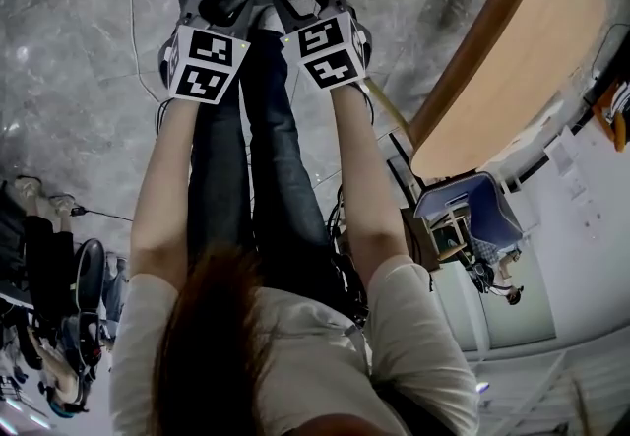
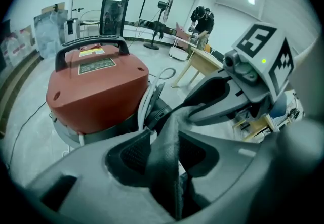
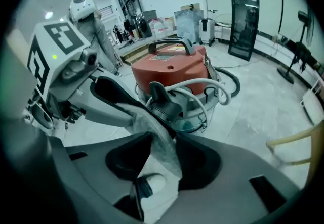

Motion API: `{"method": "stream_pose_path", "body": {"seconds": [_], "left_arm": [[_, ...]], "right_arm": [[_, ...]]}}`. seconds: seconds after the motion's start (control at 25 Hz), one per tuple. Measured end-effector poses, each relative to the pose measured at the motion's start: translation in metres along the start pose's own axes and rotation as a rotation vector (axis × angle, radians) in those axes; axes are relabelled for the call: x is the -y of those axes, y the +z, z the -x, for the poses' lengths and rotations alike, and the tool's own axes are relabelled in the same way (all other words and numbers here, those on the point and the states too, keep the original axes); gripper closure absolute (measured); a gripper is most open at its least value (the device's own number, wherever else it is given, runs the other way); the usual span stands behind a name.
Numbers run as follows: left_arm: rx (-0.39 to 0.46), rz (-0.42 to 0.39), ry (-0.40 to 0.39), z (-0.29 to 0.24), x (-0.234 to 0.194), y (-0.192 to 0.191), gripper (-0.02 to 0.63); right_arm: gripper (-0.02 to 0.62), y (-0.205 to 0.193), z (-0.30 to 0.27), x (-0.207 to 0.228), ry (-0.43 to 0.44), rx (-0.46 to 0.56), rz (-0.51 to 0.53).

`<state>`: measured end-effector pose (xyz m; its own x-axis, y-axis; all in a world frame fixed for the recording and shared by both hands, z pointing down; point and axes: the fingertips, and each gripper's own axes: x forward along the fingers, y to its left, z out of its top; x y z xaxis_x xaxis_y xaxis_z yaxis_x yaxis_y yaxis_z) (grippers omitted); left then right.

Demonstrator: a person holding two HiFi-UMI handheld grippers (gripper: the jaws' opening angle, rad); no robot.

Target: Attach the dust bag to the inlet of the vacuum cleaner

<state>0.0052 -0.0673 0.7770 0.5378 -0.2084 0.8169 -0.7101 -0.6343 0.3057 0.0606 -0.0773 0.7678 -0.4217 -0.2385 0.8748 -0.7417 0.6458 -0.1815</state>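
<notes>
Right now both tools are slack. The left gripper [image 2: 164, 136] and the right gripper [image 3: 163, 139] have their jaws standing apart, and the grey fabric of the dust bag [image 2: 169, 167] merely runs through each gap, unpinched as far as I can judge. The bag hangs between the two tools just above the black inlet [image 3: 163, 100] at the front of the red vacuum cleaner [image 2: 96, 86], which sits on the floor. I cannot see whether the bag's mouth is actually seated on that inlet. If it isn't, I reckon the loose cloth will sag and slide off, with nothing gripping it. Pulling away carelessly is my other worry: fabric catching on a pad could drag the mouth off, or snag the white hose [image 3: 202, 84].
</notes>
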Motion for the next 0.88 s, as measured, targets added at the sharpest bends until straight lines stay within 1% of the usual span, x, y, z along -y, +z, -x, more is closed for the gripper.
{"method": "stream_pose_path", "body": {"seconds": [0.08, 0.12, 0.2, 0.32, 0.44, 0.68, 0.88], "left_arm": [[0.001, 0.024, -0.017, 0.004, 0.005, -0.002, 0.441], [0.011, 0.026, -0.021, 0.007, 0.006, 0.000, 0.431], [0.033, 0.025, -0.023, 0.015, 0.007, 0.006, 0.416], [0.066, 0.064, -0.022, 0.027, 0.007, 0.014, 0.411], [0.093, 0.102, -0.021, 0.038, 0.006, 0.020, 0.411], [0.122, 0.104, -0.010, 0.055, 0.014, 0.030, 0.407], [0.150, 0.117, 0.003, 0.072, 0.019, 0.038, 0.407]], "right_arm": [[0.401, -0.001, 0.004, -0.007, 0.039, 0.025, -0.068], [0.363, -0.002, 0.006, -0.009, 0.049, 0.036, -0.084], [0.330, -0.001, 0.010, -0.013, 0.066, 0.055, -0.099], [0.330, 0.002, 0.016, -0.016, 0.088, 0.093, -0.148], [0.331, 0.004, 0.025, -0.013, 0.073, 0.131, -0.211], [0.360, 0.009, 0.048, -0.009, 0.037, 0.181, -0.276], [0.377, 0.020, 0.060, -0.016, 0.025, 0.211, -0.304]]}}
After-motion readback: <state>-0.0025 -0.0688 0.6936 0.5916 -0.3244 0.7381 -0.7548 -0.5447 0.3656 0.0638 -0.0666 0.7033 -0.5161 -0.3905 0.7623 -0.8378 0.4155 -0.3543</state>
